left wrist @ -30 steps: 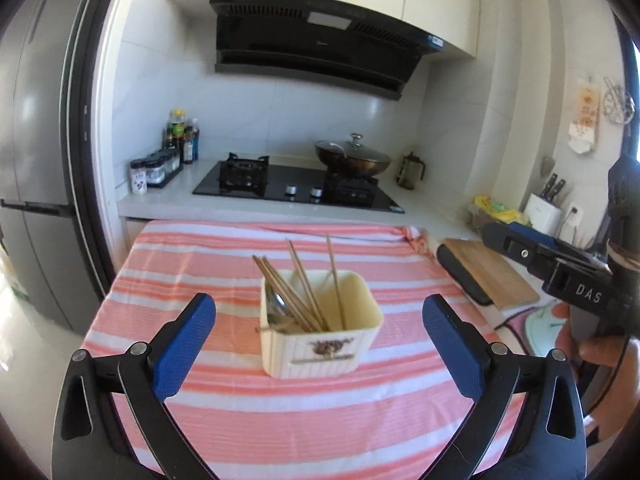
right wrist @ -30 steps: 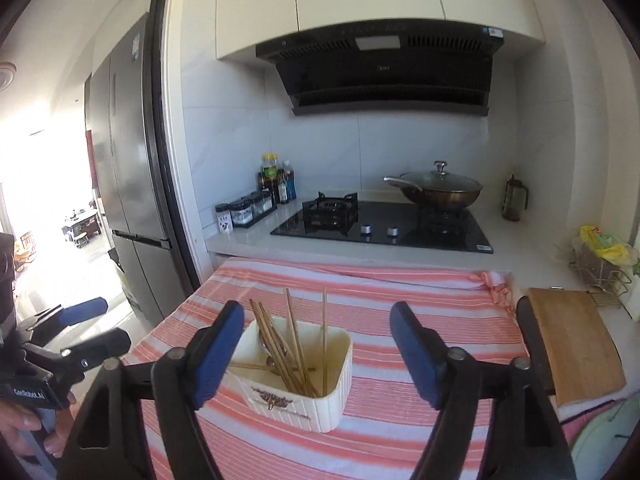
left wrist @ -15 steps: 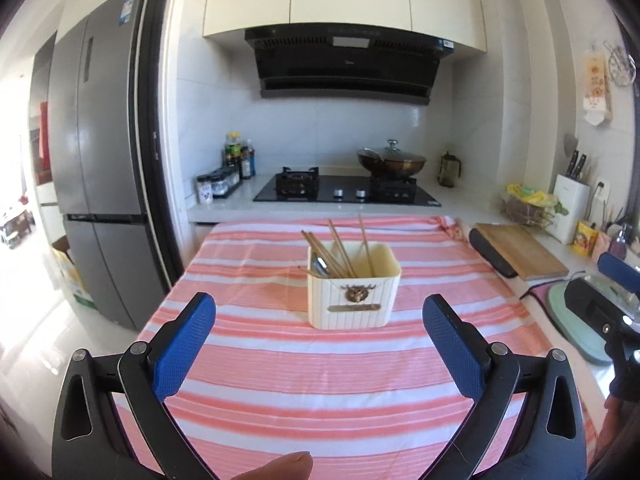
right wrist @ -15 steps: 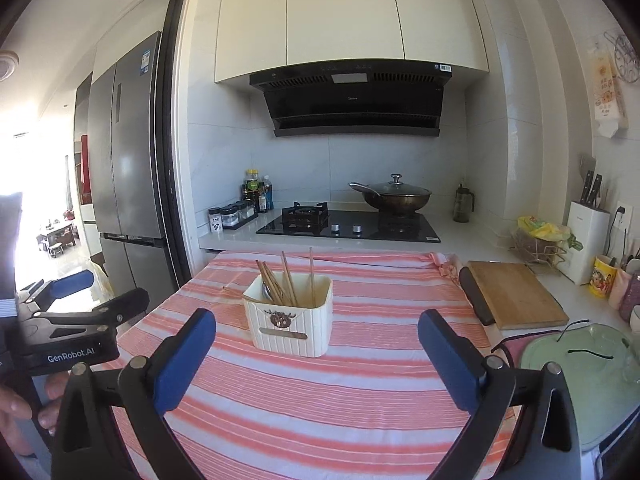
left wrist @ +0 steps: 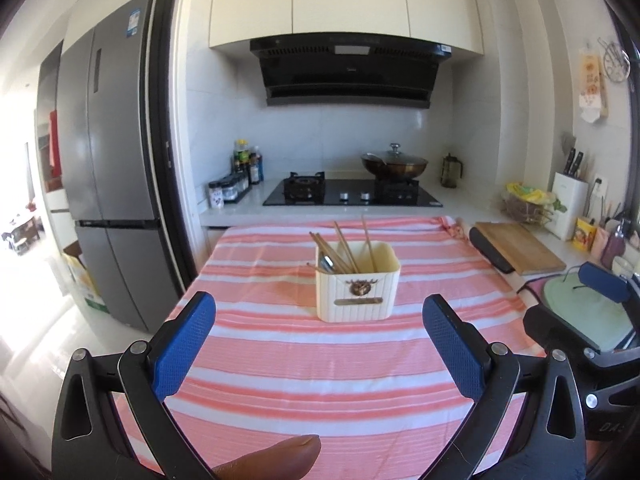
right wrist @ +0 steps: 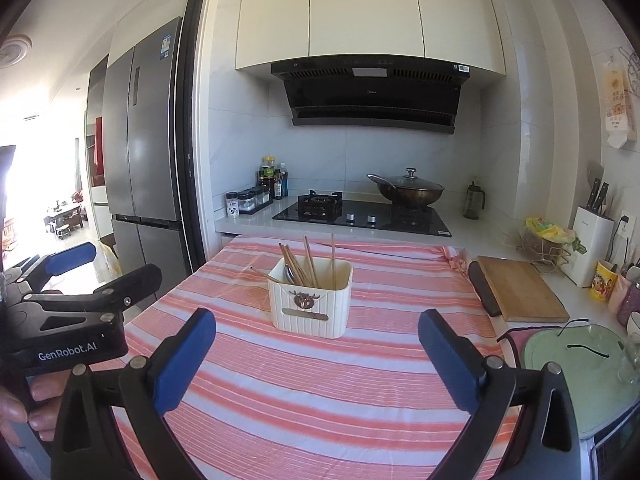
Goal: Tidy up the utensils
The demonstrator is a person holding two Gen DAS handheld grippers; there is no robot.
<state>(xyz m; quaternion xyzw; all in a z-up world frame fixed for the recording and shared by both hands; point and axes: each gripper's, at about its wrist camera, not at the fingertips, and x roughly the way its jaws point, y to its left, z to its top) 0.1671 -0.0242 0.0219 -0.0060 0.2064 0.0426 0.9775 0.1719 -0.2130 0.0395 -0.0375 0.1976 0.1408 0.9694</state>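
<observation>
A cream utensil holder [left wrist: 357, 287] stands upright on the pink striped cloth [left wrist: 320, 364]; it also shows in the right wrist view [right wrist: 311, 304]. Several wooden chopsticks [left wrist: 343, 246] and a metal spoon [left wrist: 327, 264] stand inside it. My left gripper [left wrist: 319, 332] is open and empty, well back from the holder. My right gripper [right wrist: 317, 340] is open and empty, also back from it. The right gripper shows at the right edge of the left wrist view [left wrist: 576, 312], and the left gripper at the left edge of the right wrist view [right wrist: 80, 280].
A wooden cutting board [right wrist: 520, 290] and a green lidded pan [right wrist: 576, 364] lie to the right. Behind the cloth are a gas hob [left wrist: 352, 196], a wok [left wrist: 395, 165] and spice jars [left wrist: 230, 190]. A fridge [left wrist: 104, 184] stands at left.
Both grippers have pulled back and risen away from the holder, which now looks smaller and farther. Both stayed open and empty.
</observation>
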